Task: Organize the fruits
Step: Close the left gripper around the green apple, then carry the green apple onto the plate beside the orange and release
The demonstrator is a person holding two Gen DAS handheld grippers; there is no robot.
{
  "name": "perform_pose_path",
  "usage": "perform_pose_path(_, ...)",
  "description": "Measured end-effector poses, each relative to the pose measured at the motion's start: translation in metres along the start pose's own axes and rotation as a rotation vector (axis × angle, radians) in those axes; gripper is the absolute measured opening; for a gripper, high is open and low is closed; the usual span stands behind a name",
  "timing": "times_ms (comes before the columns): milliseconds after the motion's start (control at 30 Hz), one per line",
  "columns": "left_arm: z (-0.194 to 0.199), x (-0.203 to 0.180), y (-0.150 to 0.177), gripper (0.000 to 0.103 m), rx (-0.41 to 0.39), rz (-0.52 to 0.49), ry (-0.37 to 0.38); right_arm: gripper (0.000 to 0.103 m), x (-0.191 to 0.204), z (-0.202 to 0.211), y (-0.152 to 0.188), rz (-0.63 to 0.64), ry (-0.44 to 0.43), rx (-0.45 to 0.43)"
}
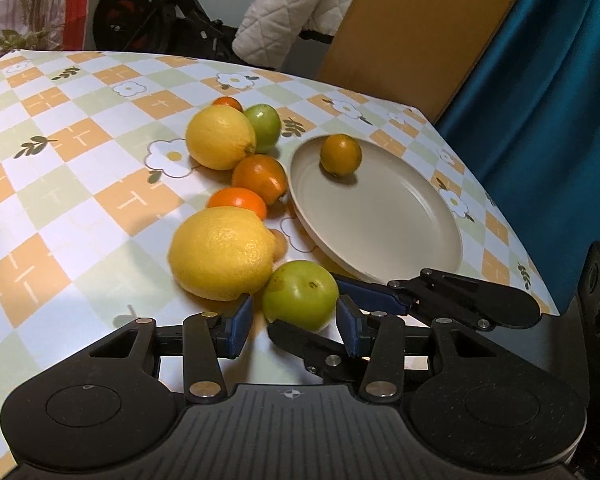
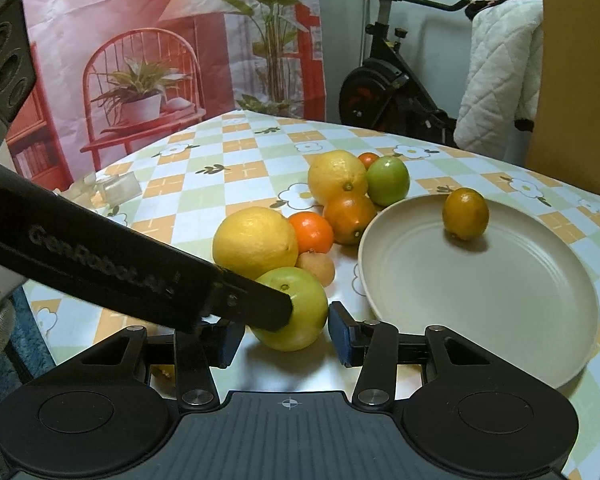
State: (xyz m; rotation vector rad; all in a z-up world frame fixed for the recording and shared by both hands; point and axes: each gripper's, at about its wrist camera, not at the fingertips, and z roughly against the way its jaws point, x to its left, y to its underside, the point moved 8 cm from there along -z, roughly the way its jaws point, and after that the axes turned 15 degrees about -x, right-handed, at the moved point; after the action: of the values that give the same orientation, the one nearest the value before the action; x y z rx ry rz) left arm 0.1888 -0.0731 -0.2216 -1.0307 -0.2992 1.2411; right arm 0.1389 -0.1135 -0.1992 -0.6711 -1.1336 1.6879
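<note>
A green fruit (image 1: pixel 300 294) (image 2: pixel 304 312) rests on the checked tablecloth, just left of a beige plate (image 1: pixel 380 220) (image 2: pixel 480 300). My right gripper (image 2: pixel 286 328) reaches it from the plate side and is shut on it, one pad on each side. One of its fingers (image 1: pixel 380 300) shows in the left wrist view. My left gripper (image 1: pixel 294 312) straddles the same fruit crosswise, with a small gap at its left pad. A dark orange (image 1: pixel 340 155) (image 2: pixel 465 213) lies on the plate. A big lemon (image 1: pixel 222 254) touches the green fruit.
A second lemon (image 1: pixel 220 138), two oranges (image 1: pixel 260 178), another green fruit (image 1: pixel 264 126) and a small brown fruit (image 1: pixel 279 244) crowd the cloth left of the plate. The table edge (image 1: pixel 540 280) runs close behind the plate. A clear little box (image 2: pixel 118 190) stands far left.
</note>
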Motion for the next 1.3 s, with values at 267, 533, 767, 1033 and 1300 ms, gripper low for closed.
perform_pose_path(267, -0.011, -0.002, 0.003, 0.046, 0.009, 0.000, 0.004, 0.042, -0.003, -0.002, 0.005, -0.022, 0.005, 0.012)
perform_pose_path(533, -0.008, -0.007, 0.000, 0.046, -0.014, -0.015, 0.006, 0.041, -0.006, -0.001, 0.005, -0.037, 0.013, -0.001)
perform_pose_path(767, -0.002, -0.023, -0.017, 0.046, -0.063, -0.056, 0.032, 0.041, -0.015, 0.012, -0.012, -0.047, 0.043, -0.069)
perform_pose_path(1033, -0.020, -0.037, -0.035, 0.046, -0.057, -0.092, 0.048, 0.041, -0.038, 0.009, -0.024, -0.071, 0.081, -0.092)
perform_pose_path(1300, -0.060, -0.046, -0.054, 0.046, -0.030, -0.084, 0.050, 0.041, -0.076, -0.010, -0.030, -0.098, 0.120, -0.091)
